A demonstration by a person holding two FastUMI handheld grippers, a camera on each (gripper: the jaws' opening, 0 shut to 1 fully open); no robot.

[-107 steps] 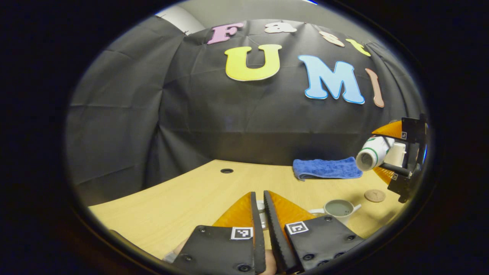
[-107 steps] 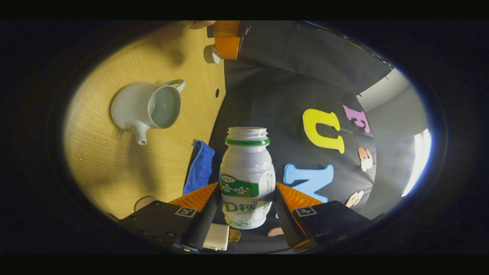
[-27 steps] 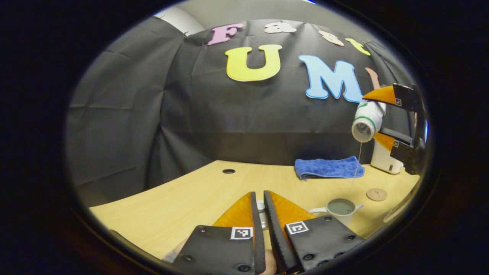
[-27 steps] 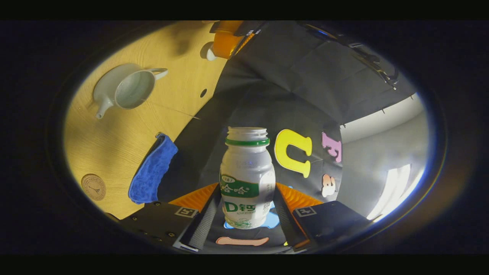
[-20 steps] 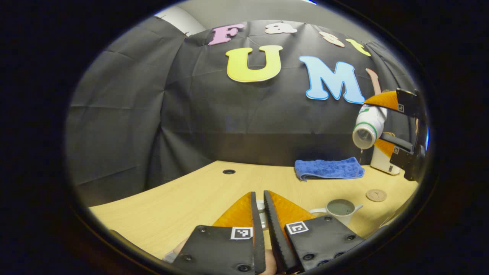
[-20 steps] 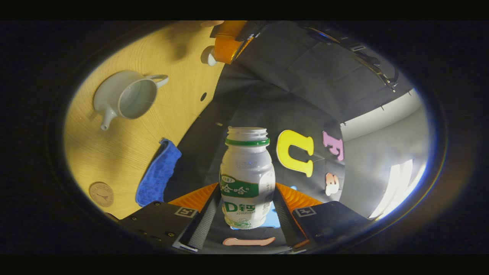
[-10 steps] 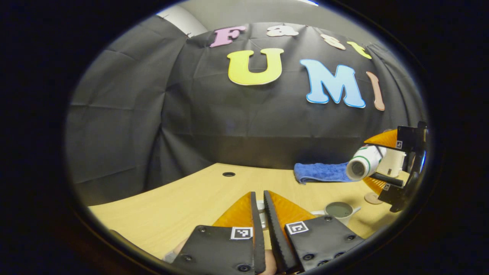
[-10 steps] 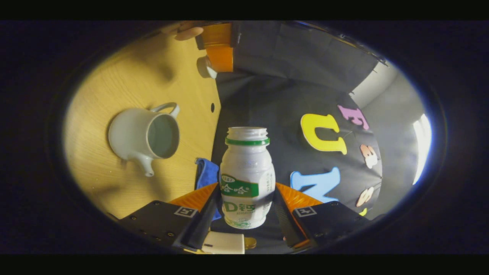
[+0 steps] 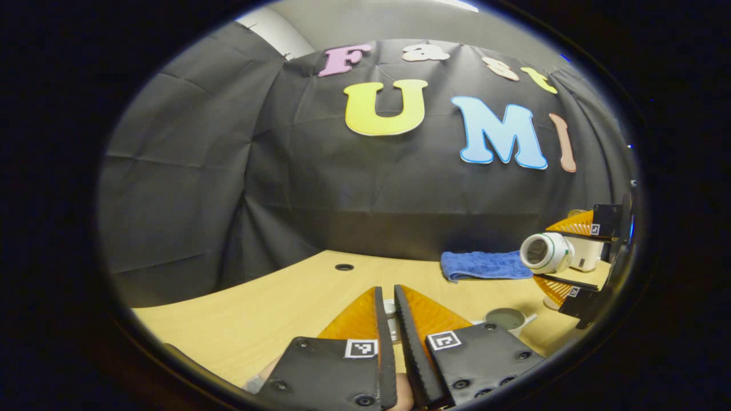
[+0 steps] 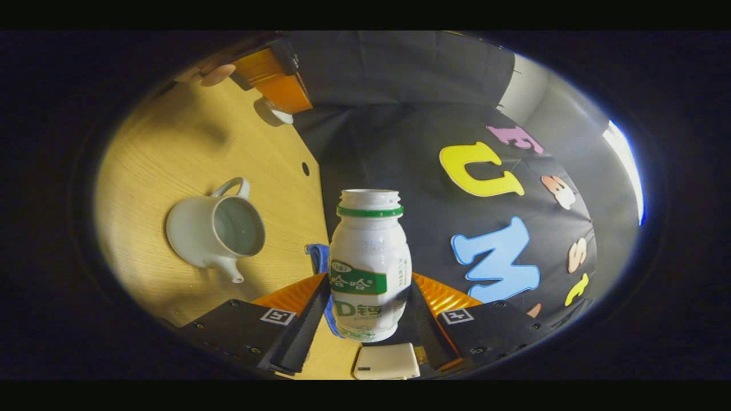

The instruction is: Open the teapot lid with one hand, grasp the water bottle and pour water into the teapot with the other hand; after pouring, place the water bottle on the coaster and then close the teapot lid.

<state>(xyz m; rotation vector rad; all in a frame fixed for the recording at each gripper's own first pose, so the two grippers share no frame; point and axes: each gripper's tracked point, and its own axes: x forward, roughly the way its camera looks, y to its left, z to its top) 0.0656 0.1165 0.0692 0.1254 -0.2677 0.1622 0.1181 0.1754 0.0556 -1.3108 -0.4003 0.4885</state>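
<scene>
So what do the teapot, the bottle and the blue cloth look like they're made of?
Teapot: likely glazed ceramic, going by its pale, smooth, softly shiny body with a moulded handle and spout.
Bottle: probably plastic, being opaque white with a threaded neck, a green ring and a printed label.
Blue cloth: looks like terry or microfibre, with a fuzzy nap, lying folded and limp on the table.

Pouring stopped; water bottle lowered, tipped back level.

Each gripper, left gripper and right gripper, has black plates with round screws, small square black-and-white markers and ribbed orange panels beside serrated jaws.
</scene>
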